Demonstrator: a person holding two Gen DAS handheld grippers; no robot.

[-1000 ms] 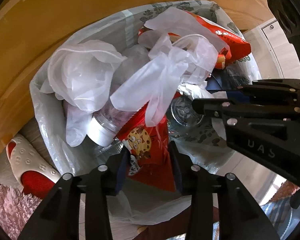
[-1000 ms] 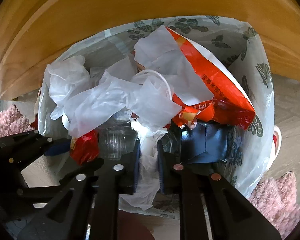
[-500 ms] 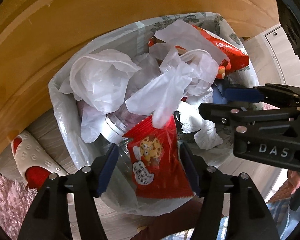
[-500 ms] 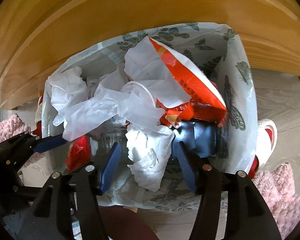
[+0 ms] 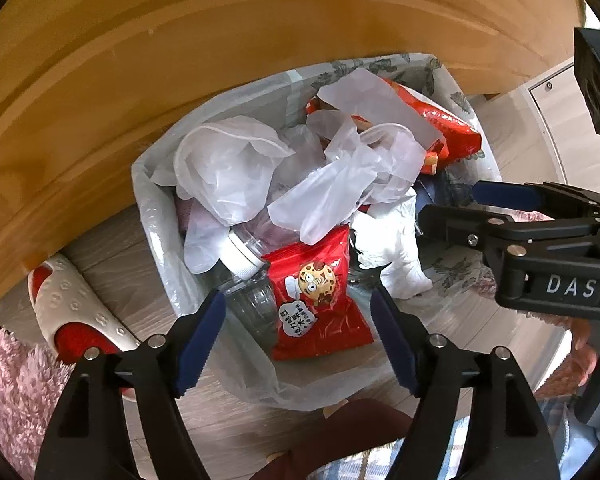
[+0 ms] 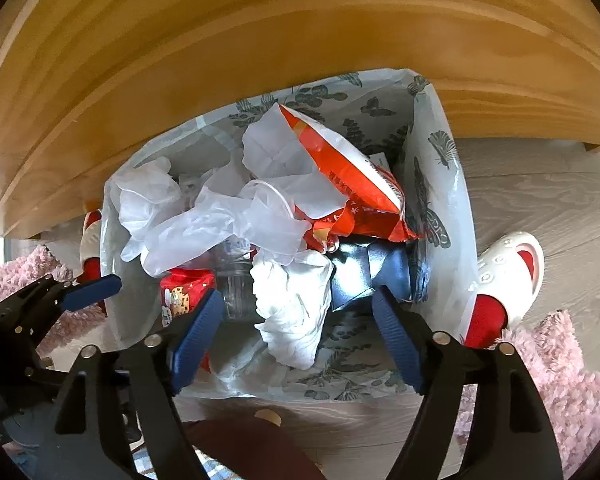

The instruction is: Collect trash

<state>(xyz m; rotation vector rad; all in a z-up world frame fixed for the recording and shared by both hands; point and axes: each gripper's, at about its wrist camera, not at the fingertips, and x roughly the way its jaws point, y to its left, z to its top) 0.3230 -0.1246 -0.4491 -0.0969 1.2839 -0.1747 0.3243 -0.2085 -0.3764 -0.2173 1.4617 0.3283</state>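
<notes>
A trash bin lined with a leaf-print plastic bag [image 5: 156,216] [image 6: 440,184] sits on the floor under a wooden table edge. It is full of trash. A red cookie snack packet [image 5: 316,296] [image 6: 180,296] lies at its near rim, a crumpled white tissue [image 5: 392,248] [image 6: 296,304] beside it. Clear plastic gloves [image 5: 340,184] [image 6: 204,224], a clear bottle [image 5: 244,256], an orange-red wrapper [image 6: 352,176] and a dark blue package [image 6: 364,272] lie further in. My left gripper [image 5: 296,340] is open above the packet. My right gripper [image 6: 300,336] is open above the tissue; it also shows in the left wrist view [image 5: 460,216].
The wooden table edge [image 5: 180,60] [image 6: 260,40] overhangs the bin's far side. Red-and-white slippers [image 5: 68,312] [image 6: 504,276] lie on the wood-look floor on either side. A pink fluffy rug [image 5: 16,392] [image 6: 540,380] borders the floor. A white cabinet [image 5: 548,112] stands at right.
Both grippers opened, letting go of the red packet and the white tissue, which now lie in the bin. Both grippers have pulled back from the bin.
</notes>
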